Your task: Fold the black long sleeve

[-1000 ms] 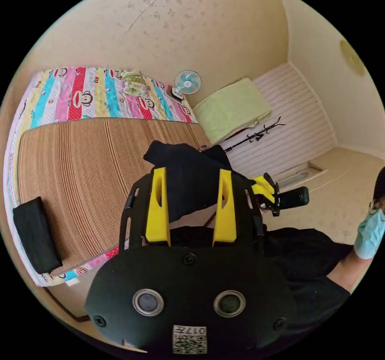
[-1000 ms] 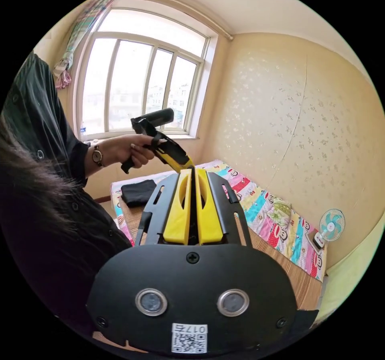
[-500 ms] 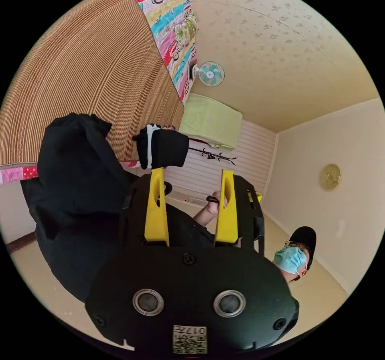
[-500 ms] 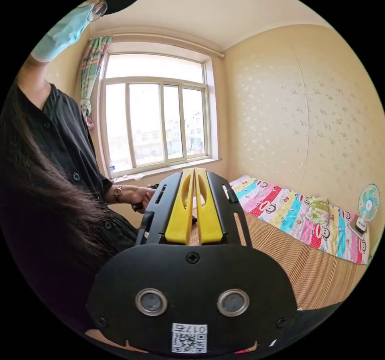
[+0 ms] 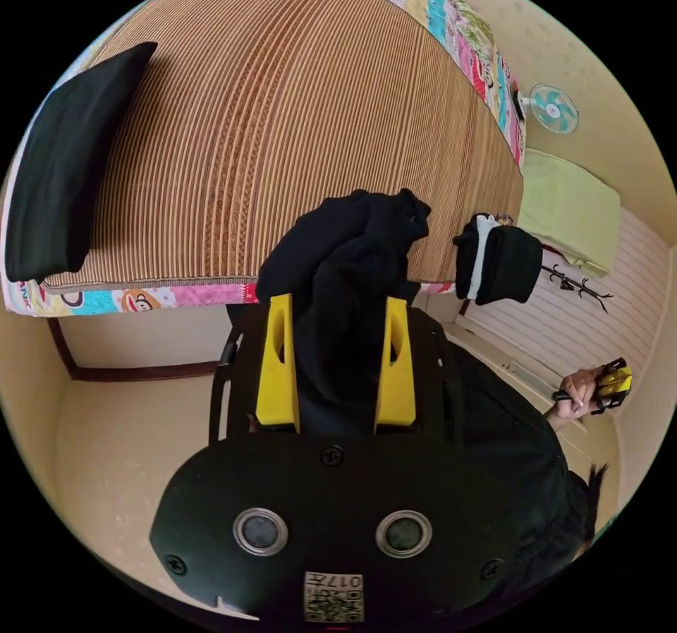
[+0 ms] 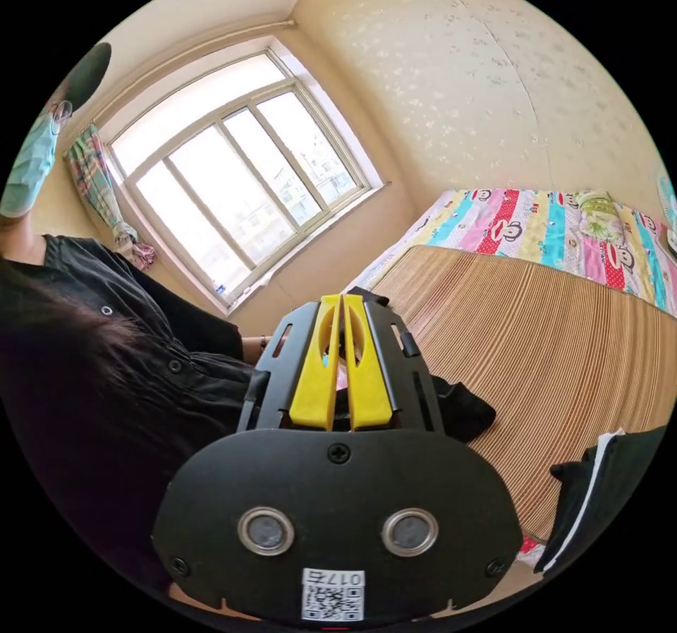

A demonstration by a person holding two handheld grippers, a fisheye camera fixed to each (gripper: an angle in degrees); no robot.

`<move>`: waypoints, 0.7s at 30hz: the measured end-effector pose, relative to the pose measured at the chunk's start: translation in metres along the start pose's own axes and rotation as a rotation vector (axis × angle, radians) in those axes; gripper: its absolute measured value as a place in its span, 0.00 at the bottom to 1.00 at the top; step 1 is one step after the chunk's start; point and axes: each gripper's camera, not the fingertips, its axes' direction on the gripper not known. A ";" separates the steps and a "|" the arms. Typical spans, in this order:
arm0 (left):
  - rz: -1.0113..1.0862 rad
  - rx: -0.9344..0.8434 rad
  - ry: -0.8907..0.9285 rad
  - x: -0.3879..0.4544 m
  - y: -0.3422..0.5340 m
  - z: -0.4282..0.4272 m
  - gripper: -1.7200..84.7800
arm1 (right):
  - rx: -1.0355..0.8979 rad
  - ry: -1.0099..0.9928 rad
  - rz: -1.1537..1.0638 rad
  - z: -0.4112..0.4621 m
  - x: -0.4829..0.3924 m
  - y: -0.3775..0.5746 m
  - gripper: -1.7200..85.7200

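The black long sleeve (image 5: 352, 252) is a crumpled bunch at the near edge of the bed's brown ribbed mat (image 5: 282, 111). My left gripper (image 5: 338, 301) is open, and the bunch fills the gap between its yellow jaws. I cannot tell if the jaws touch the cloth. In the right gripper view a bit of the same black cloth (image 6: 458, 407) lies on the mat edge (image 6: 550, 351). My right gripper (image 6: 342, 299) is shut with nothing seen between its jaws. It also appears in a hand (image 5: 612, 384) far off to the right.
A folded black garment (image 5: 63, 174) lies on the mat's left corner. A black and white garment (image 5: 493, 262) sits at the bed's right corner (image 6: 599, 499). A small fan (image 5: 553, 107) and a green cover (image 5: 571, 209) stand beyond. The person (image 6: 106, 379) stands by the window (image 6: 233, 167).
Both views have swung round. The black bunch, off to the left half a second ago, is now between my left jaws. The right gripper stays shut and is now far from the left one.
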 end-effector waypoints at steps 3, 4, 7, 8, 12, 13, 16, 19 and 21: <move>-0.056 -0.114 0.054 -0.036 -0.016 0.053 0.18 | 0.009 -0.039 0.051 -0.005 0.015 0.003 0.02; -0.060 -0.154 0.072 -0.041 -0.018 0.065 0.14 | 0.016 -0.045 0.060 -0.007 0.017 0.003 0.02; -0.014 -0.145 0.359 -0.052 -0.013 0.095 0.03 | 0.058 -0.046 0.083 -0.024 0.027 0.001 0.02; 0.061 -0.038 0.504 -0.048 -0.006 0.084 0.02 | 0.076 -0.019 0.076 -0.034 0.028 0.000 0.02; 0.579 0.317 0.814 0.001 0.035 -0.018 0.01 | 0.156 0.154 -0.002 -0.076 0.027 0.005 0.03; 0.655 0.355 0.831 0.010 0.043 -0.035 0.01 | 0.171 0.169 -0.014 -0.082 0.027 0.007 0.03; 1.051 0.504 0.851 0.056 0.091 -0.110 0.01 | 0.235 0.172 -0.066 -0.106 0.029 0.014 0.03; 1.471 0.537 0.933 0.097 0.146 -0.159 0.01 | 0.255 0.125 -0.118 -0.117 0.029 0.016 0.04; 1.748 0.517 1.170 0.116 0.178 -0.186 0.01 | 0.268 0.099 -0.179 -0.119 0.023 0.017 0.06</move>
